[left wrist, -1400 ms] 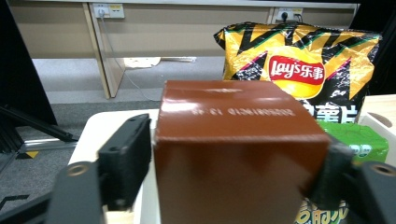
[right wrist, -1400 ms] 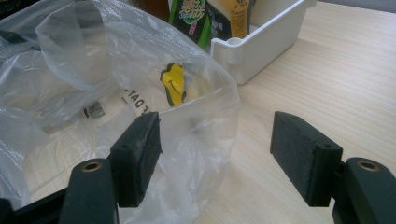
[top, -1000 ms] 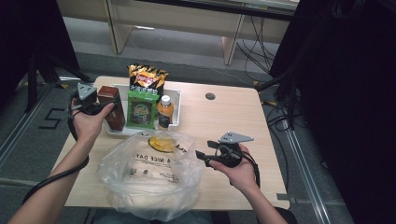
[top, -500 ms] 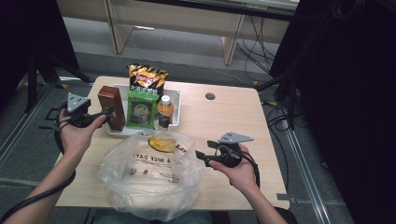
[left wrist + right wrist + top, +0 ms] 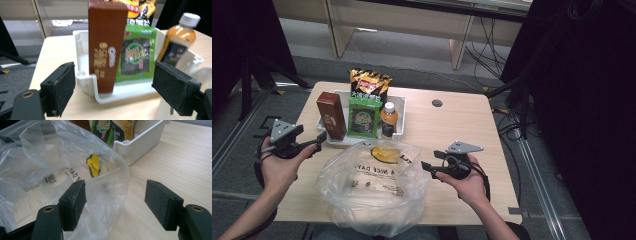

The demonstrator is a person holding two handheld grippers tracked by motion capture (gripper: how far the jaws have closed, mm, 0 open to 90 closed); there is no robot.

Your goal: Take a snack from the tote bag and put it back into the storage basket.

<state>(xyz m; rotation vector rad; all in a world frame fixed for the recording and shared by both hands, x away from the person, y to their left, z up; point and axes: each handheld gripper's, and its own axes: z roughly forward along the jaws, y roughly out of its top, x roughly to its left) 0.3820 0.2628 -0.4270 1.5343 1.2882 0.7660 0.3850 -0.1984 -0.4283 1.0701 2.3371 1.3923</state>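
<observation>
Brown box (image 5: 108, 45) — tall, upright, gold print — stands in the white tray (image 5: 82, 75); left tool (image 5: 113, 92) gapes empty.

I see a thin, glossy clear plastic bag (image 5: 372, 192) on the matt pale wood table (image 5: 452, 125), beside a smooth white plastic tray (image 5: 140, 142).

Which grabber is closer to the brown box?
Left. The left gripper is open just in front of the brown box, which stands in the white tray. The right gripper is farther off, past the plastic bag.
</observation>
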